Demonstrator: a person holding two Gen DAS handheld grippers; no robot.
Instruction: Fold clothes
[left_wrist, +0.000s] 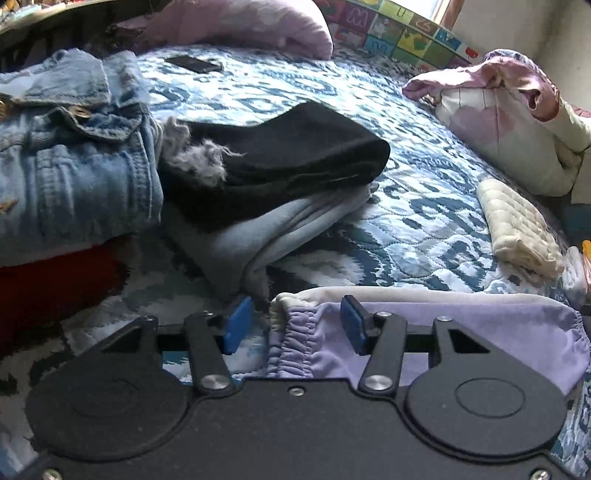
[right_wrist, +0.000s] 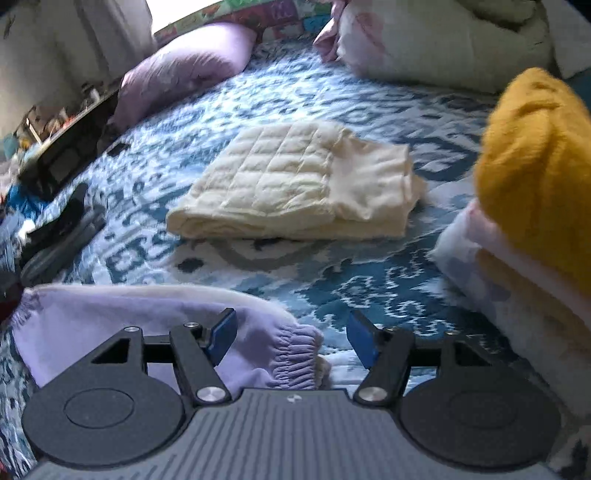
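- Straddling the two ends of the lilac garment (left_wrist: 461, 332), which lies flat on the bed (left_wrist: 406, 229) right in front of both cameras; its elastic cuffs or hems sit at each end, so I judge this a setup for the next fold.
- Left tongs (left_wrist: 291, 325): wide open, gripping nothing. Elastic edge sits between the blue pads (left_wrist: 238, 325); the right-hand pad rests over the fabric, actual contact unclear.
- Right tongs (right_wrist: 291, 339): also wide open, empty. Gathered cuff lies in the gap; left pad over the cloth, right pad over bare quilt.
- Done piles ring the work area, likely to keep the middle free: denim (left_wrist: 74, 155) on red, black knit (left_wrist: 280, 147) on grey, cream quilted piece (right_wrist: 295, 184) mid-bed, yellow knit (right_wrist: 535, 166) on a pale stack at right.
- Phone (left_wrist: 194, 63) and pillows (right_wrist: 184, 70) far back, well apart.
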